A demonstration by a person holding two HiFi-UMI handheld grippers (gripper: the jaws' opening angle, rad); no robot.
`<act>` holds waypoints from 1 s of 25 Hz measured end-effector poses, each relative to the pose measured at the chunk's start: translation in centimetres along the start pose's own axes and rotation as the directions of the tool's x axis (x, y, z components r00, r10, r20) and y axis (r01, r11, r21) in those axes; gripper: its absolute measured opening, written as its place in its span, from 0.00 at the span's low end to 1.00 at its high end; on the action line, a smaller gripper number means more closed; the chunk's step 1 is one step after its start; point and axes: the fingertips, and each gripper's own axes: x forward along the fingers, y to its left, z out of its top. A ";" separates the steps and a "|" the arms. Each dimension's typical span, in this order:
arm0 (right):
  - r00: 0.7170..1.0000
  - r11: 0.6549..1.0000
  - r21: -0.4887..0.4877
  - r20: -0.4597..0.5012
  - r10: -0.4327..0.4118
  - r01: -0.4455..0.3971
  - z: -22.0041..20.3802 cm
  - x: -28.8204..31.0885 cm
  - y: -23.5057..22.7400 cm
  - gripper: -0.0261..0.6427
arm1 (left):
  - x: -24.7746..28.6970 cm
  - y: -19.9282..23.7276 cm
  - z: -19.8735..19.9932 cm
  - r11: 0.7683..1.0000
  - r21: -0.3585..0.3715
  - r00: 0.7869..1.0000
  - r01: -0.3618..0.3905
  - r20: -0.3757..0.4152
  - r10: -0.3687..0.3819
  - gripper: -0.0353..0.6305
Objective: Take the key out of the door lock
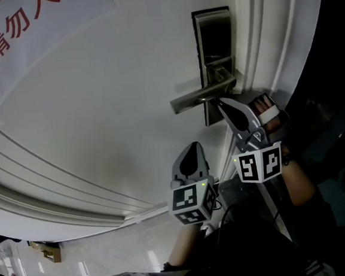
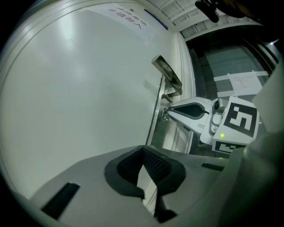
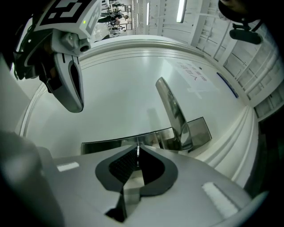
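A steel lock plate (image 1: 214,40) with a lever handle (image 1: 199,96) is mounted on the white door (image 1: 98,111). My right gripper (image 1: 220,102) has its tip at the plate just below the lever. In the right gripper view it (image 3: 137,150) is shut on the thin metal key (image 3: 137,153), right against the plate (image 3: 106,144), with the lever (image 3: 173,111) beside it. The left gripper view shows the key (image 2: 165,115) at that tip. My left gripper (image 1: 192,147) hangs below the lever, off the door, shut (image 2: 143,150) and holding nothing.
A white sheet with red characters (image 1: 13,28) is stuck on the door at the upper left. The moulded door frame (image 1: 271,35) runs close to the right of the lock. A person's forearm (image 1: 296,177) is behind the right gripper.
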 end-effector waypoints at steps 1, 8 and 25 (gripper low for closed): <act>1.000 1.000 -0.010 -0.002 0.000 0.000 0.0 0.0 0.0 0.06 | 0.0 0.0 0.1 1.000 0.004 1.000 0.001 0.008 -0.001 0.05; 1.000 0.995 -0.098 -0.016 0.005 -0.006 0.0 0.0 0.2 0.06 | -0.2 0.0 -0.2 1.000 -0.015 1.000 -0.002 -0.017 0.002 0.05; 0.999 0.982 -0.189 -0.032 0.014 -0.020 -0.1 0.0 0.4 0.06 | -0.3 0.4 0.1 1.000 -0.009 1.000 -0.013 0.023 0.013 0.05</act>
